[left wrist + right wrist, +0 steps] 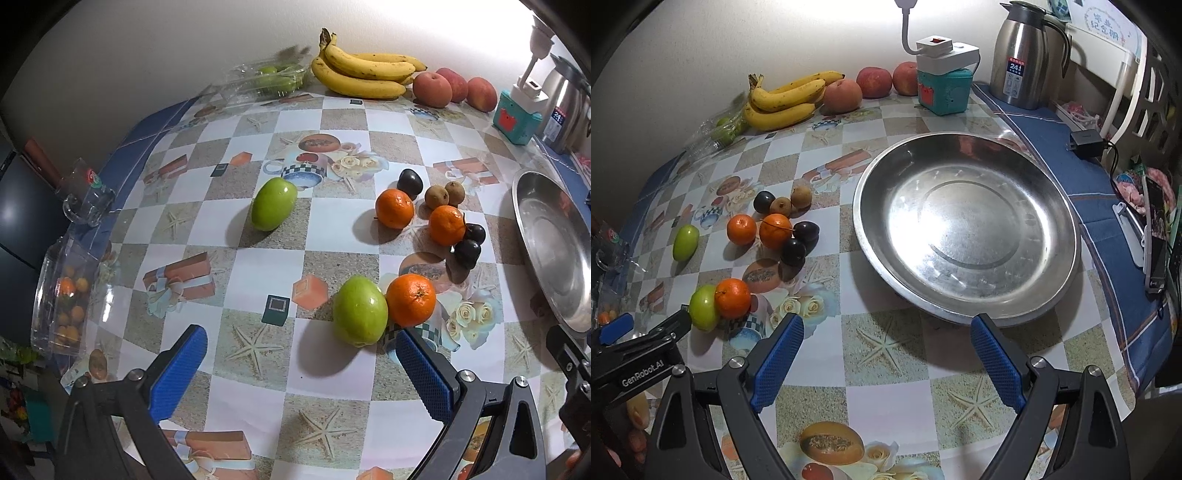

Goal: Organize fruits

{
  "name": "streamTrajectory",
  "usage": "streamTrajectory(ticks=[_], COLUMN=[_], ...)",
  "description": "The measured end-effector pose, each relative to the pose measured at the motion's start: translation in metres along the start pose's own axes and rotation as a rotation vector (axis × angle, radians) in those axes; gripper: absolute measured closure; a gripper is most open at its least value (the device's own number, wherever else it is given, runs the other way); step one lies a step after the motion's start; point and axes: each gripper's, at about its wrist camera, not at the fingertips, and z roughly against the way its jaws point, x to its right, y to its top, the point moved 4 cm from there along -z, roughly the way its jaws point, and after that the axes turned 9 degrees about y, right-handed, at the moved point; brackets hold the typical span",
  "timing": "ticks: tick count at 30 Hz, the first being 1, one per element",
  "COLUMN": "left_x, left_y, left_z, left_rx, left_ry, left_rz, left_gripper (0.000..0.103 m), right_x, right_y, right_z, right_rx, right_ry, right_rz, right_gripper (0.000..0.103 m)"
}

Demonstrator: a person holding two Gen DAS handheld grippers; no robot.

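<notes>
Left gripper (pixel 301 354) hovers w/ jaws wide apart, nothing between; right gripper (pixel 886 343) same, jaws apart & empty, just short of the steel dish (pixel 1027 295).

Nearest fruit: green fruit (pixel 360 312) touching an orange (pixel 410 300), just ahead of the left pads. Best bet imo: come down over the green one, straddle its narrow axis, close gently so the orange isn't knocked rolling.

Further out: lone green fruit (pixel 274 208), then a cluster of two oranges (pixel 394 208), dark plums (pixel 467 253), small brown fruits (pixel 436 196). Far edge of the surface: bananas (pixel 365 72), peaches (pixel 432 89).

A steel thermos jug (pixel 1021 55) stands beside a teal box (pixel 943 90).
</notes>
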Motion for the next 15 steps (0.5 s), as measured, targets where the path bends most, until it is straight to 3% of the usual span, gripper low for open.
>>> streamTrajectory(ticks=[15], left_x=[-0.0051], left_y=[-0.0007], left_z=[-0.0020], left_rx=[-0.009], left_ry=[-0.011], left_rz=[0.019], left_gripper=[0.000], right_x=[-0.0056], right_y=[0.0004], right_z=[-0.0053], right_rx=[0.000], right_ry=[-0.030], right_rz=[0.017], right_gripper=[0.011])
